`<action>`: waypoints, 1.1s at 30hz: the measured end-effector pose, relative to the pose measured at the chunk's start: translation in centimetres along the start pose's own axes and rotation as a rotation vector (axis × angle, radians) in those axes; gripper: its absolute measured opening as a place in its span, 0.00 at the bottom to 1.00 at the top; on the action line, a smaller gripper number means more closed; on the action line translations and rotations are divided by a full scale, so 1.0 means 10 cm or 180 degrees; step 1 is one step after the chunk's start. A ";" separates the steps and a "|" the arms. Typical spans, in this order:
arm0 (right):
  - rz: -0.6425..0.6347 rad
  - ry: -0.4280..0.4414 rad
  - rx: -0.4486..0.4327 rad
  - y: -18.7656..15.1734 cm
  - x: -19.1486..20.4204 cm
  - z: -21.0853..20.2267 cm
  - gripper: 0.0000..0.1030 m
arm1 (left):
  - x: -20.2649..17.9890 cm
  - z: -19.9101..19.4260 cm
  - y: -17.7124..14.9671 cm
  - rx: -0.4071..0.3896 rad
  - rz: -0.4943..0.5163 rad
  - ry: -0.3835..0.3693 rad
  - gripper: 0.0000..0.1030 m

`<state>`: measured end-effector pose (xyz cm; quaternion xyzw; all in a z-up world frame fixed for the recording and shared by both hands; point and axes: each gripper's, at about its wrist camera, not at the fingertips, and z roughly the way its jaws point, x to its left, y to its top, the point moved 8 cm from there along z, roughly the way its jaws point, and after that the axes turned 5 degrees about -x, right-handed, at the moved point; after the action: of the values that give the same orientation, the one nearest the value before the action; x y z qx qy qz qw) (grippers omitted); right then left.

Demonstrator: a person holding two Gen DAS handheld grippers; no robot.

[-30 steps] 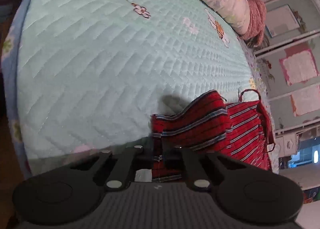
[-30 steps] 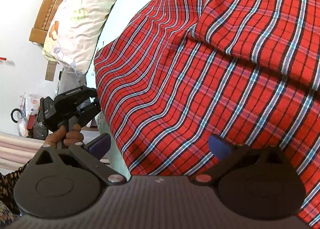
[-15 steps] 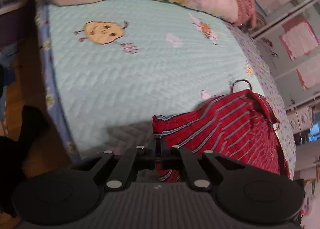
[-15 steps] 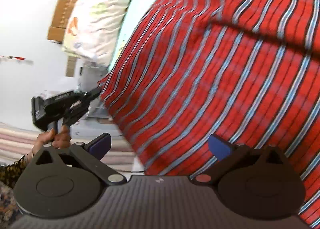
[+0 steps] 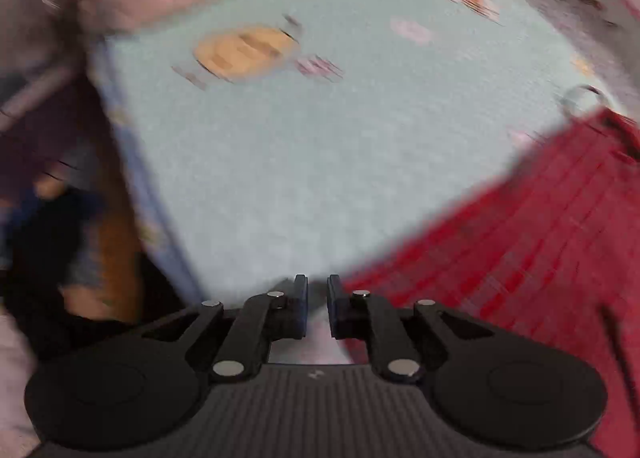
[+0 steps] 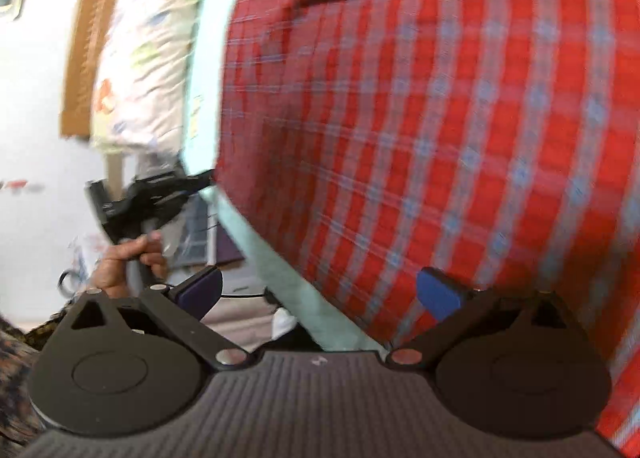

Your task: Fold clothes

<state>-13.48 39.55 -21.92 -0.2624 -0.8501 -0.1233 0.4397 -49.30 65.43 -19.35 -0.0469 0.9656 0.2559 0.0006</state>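
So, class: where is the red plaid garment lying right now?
The red plaid garment lies on the pale green quilted bedspread, at the lower right of the left wrist view, and fills most of the right wrist view.

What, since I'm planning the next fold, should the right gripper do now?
Probably lower the right gripper onto the edge of the cloth and close: its fingers are wide open and empty above it. On the left gripper the fingers have just been opening, with nothing between them.
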 end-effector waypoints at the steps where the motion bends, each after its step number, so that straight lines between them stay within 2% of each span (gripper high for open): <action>1: 0.0070 -0.0003 -0.0079 -0.03 -0.04 -0.04 0.99 | 0.05 -0.02 0.06 -0.0068 -0.0004 0.0208 0.11; 2: 0.0123 -0.0008 -0.0155 -0.06 -0.08 -0.09 0.99 | 0.08 -0.05 0.11 -0.0140 0.0006 0.0396 0.11; 4: 0.0157 -0.0048 -0.0309 -0.09 -0.13 -0.21 0.99 | -0.06 -0.14 0.19 -0.0319 0.0230 0.0580 0.11; 6: 0.0076 -0.0169 -0.0503 -0.12 -0.20 -0.37 0.99 | -0.51 -0.26 0.18 -0.0528 0.0747 0.0400 0.11; 9: 0.0092 -0.0338 -0.0878 -0.11 -0.32 -0.67 0.99 | -1.46 -0.42 -0.20 -0.0553 0.1635 -0.0395 0.14; 12: 0.0096 -0.0778 -0.1345 -0.17 -0.51 -1.12 0.99 | -2.29 -0.62 -0.90 -0.0232 0.2251 -0.1284 0.14; 14: -0.0028 -0.1260 -0.1599 -0.27 -0.66 -1.44 0.98 | -2.70 -0.74 -1.37 0.0009 0.2564 -0.1754 0.16; 17: -0.0350 -0.2234 -0.1796 -0.55 -0.85 -1.88 0.89 | -3.07 -0.80 -1.90 0.0348 0.2786 -0.2102 0.16; 19: -0.0484 -0.2734 -0.1732 -0.76 -1.00 -2.09 0.77 | -3.25 -0.81 -2.07 0.0428 0.2851 -0.2145 0.16; 20: -0.0519 -0.2918 -0.1681 -0.87 -1.08 -2.17 0.76 | -3.31 -0.82 -2.11 0.0415 0.2887 -0.2133 0.18; 23: -0.0542 -0.3176 -0.1488 -1.14 -1.32 -2.31 0.73 | -3.47 -0.79 -2.14 0.0349 0.3052 -0.2021 0.19; 28: -0.0585 -0.3313 -0.1334 -1.28 -1.60 -2.38 0.48 | -3.57 -0.78 -2.18 0.0373 0.3263 -0.1802 0.20; 33: -0.1004 -0.3384 -0.1160 -1.26 -1.68 -2.27 0.48 | -3.75 -0.84 -2.27 0.0439 0.3398 -0.1459 0.22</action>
<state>2.99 13.38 -22.07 -0.2299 -0.9479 -0.1829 -0.1233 -9.72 45.07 -22.31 0.5027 0.8452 0.1610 0.0835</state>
